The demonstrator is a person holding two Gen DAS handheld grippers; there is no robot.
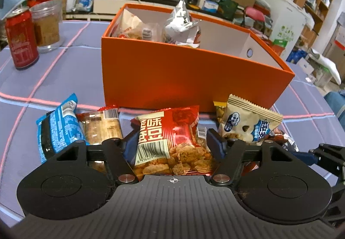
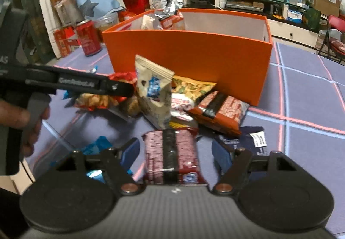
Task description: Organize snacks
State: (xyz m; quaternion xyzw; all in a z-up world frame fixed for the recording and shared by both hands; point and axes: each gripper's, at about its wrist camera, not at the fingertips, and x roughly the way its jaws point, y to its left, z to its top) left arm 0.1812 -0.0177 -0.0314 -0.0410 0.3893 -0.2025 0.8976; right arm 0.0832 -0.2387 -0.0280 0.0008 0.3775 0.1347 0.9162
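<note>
Between our two grippers and the orange box (image 1: 194,75) lies a heap of snack packets on the purple checked cloth (image 2: 312,109). Our left gripper (image 1: 172,142) has its blue pads against both sides of the red packet (image 1: 170,142), so we hold it just before the near wall of the box. Our right gripper (image 2: 174,152) stands wide, and the dark red packet (image 2: 172,152) lies between the fingers without touching them. A cream packet (image 2: 154,92) stands upright in the heap. Inside the box, snacks fill the left part; the right part is free. To the right of the heap, the cloth is bare.
</note>
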